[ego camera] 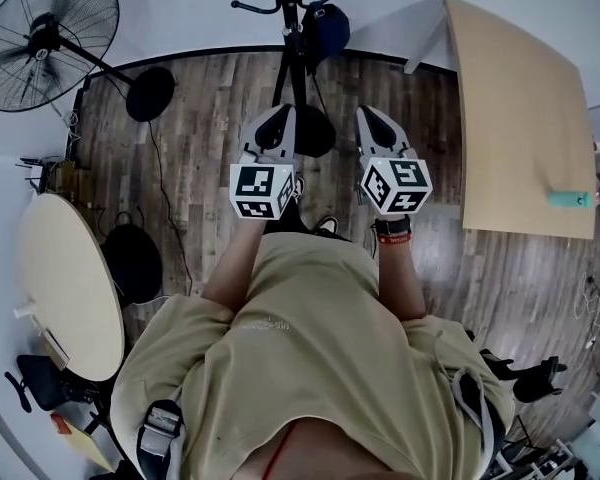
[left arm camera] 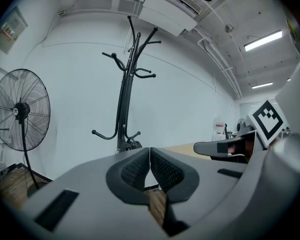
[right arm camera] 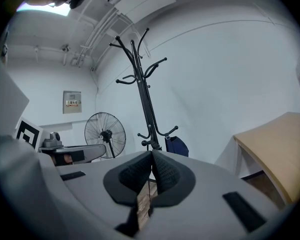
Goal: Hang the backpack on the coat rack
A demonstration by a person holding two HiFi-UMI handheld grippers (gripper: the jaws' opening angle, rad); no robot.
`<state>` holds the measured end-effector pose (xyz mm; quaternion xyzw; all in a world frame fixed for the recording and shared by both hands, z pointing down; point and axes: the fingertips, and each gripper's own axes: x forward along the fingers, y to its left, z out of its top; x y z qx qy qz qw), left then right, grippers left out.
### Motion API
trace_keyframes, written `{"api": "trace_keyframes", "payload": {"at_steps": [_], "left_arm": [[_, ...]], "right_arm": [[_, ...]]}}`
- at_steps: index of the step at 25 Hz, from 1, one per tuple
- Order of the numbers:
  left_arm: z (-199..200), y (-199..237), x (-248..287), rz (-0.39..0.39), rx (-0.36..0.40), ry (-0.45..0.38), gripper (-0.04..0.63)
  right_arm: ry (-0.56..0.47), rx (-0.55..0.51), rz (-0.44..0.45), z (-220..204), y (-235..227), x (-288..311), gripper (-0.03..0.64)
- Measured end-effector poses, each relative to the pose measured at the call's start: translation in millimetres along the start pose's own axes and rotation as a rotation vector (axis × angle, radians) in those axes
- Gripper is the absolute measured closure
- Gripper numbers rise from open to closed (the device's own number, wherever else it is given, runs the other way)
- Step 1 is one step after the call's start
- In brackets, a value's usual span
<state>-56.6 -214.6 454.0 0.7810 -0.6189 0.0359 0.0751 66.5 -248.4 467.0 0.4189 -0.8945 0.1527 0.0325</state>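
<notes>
The black coat rack (ego camera: 290, 8) stands ahead of me by the white wall. A dark blue backpack (ego camera: 328, 28) hangs from one of its lower hooks on the right side, off the floor. In the right gripper view the backpack (right arm camera: 177, 146) shows just right of the rack's pole (right arm camera: 145, 94). The left gripper view shows the rack (left arm camera: 126, 94) with its upper hooks bare. My left gripper (ego camera: 277, 113) and right gripper (ego camera: 368, 113) are held side by side in front of my chest, pointing at the rack and apart from it. Both are shut with nothing between the pads (left arm camera: 162, 171) (right arm camera: 166, 173).
A large standing fan (ego camera: 45, 38) with a round black base (ego camera: 150, 93) is at the left. A round pale table (ego camera: 70, 288) stands at my left, and a wooden table (ego camera: 525, 118) with a small teal object (ego camera: 570, 199) at my right. Cables run across the wooden floor.
</notes>
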Motion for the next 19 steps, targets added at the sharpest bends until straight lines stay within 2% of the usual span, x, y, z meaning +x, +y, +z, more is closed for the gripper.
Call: {"api": "trace_keyframes", "payload": {"at_steps": [6, 11, 15, 19], "left_arm": [[-7.5, -29.7, -10.5, -0.024, 0.015, 0.010, 0.569], [-18.0, -61.7, -10.6, -0.077, 0.032, 0.035, 0.569], [-28.8, -97.4, 1.0, -0.166, 0.046, 0.077, 0.569], [-68.8, -143.0, 10.5, -0.299, 0.066, 0.211, 0.568]], "right_arm": [[-0.008, 0.025, -0.011, -12.8, 2.2, -32.4, 0.601], [-0.017, 0.053, -0.056, -23.3, -10.2, -63.1, 0.601], [-0.024, 0.081, -0.113, -29.1, -33.2, -88.5, 0.601], [-0.004, 0.094, -0.168, -45.7, -57.0, -118.3, 0.601]]}}
